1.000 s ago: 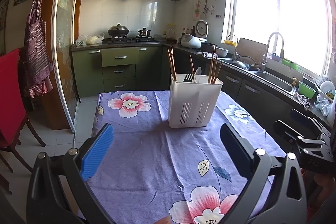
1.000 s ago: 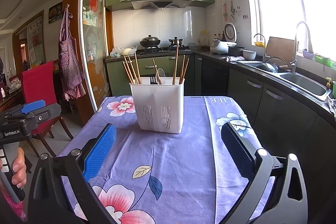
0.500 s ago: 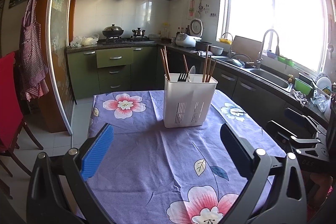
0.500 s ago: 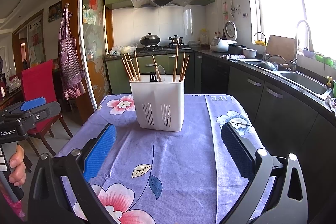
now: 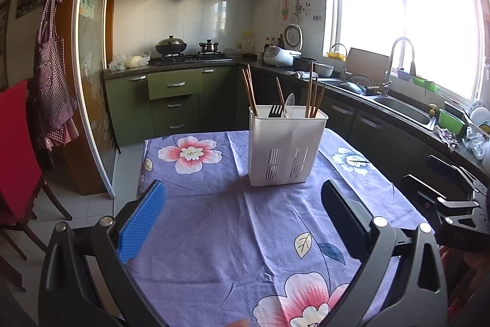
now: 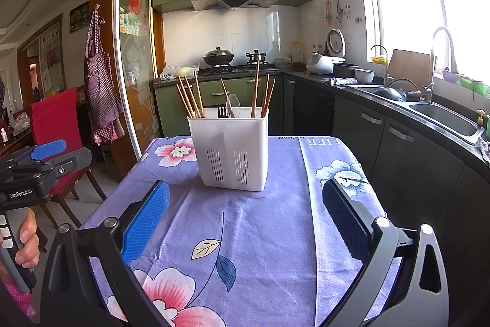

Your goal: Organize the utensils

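Left gripper (image 5: 243, 222): spread wide, holding nothing, over the floral cloth (image 5: 214, 235) on the worktop.
Right gripper (image 6: 245, 224): spread wide, nothing between its pads.
Utensil holder (image 5: 286, 147): upright on the cloth, straight ahead of both grippers, well apart from the fingertips.
Contents: chopsticks (image 6: 190, 97), a black fork (image 6: 222, 112), a spoon (image 6: 232, 106), standing upright.
Left view only: the right gripper's body at far right.
Right view only: the left hand (image 6: 27, 238) gripping its handle; red chair (image 6: 55, 118) beyond.

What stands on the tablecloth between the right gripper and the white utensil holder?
Nothing visible does. In front of the open right gripper only bare floral tablecloth stretches up to the white utensil holder, which stands upright with the chopsticks inside.
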{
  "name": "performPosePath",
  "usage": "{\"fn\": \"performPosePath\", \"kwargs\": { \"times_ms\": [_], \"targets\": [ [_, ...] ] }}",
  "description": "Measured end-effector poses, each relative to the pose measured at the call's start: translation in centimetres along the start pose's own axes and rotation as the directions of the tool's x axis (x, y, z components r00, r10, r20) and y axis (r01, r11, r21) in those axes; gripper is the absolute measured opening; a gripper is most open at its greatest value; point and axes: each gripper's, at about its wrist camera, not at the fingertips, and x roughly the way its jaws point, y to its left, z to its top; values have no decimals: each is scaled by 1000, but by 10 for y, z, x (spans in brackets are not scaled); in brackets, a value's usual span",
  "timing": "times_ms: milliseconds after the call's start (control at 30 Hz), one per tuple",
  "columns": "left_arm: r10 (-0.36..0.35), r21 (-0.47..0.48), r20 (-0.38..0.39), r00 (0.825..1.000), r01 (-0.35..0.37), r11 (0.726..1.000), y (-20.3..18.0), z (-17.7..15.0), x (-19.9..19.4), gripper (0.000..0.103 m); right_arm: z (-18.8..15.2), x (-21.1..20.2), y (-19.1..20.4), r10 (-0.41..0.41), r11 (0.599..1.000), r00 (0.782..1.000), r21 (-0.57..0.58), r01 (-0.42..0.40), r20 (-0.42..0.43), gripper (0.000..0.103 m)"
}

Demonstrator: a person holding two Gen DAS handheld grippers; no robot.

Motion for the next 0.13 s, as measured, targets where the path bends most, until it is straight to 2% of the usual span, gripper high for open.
{"fn": "performPosePath", "kwargs": {
  "times_ms": [133],
  "targets": [
    [35,14,-6,999,-35,999,-1,-2,4,96,0,1,-1,-2,1000,1000,1,2,-1,99]
  ]
}}
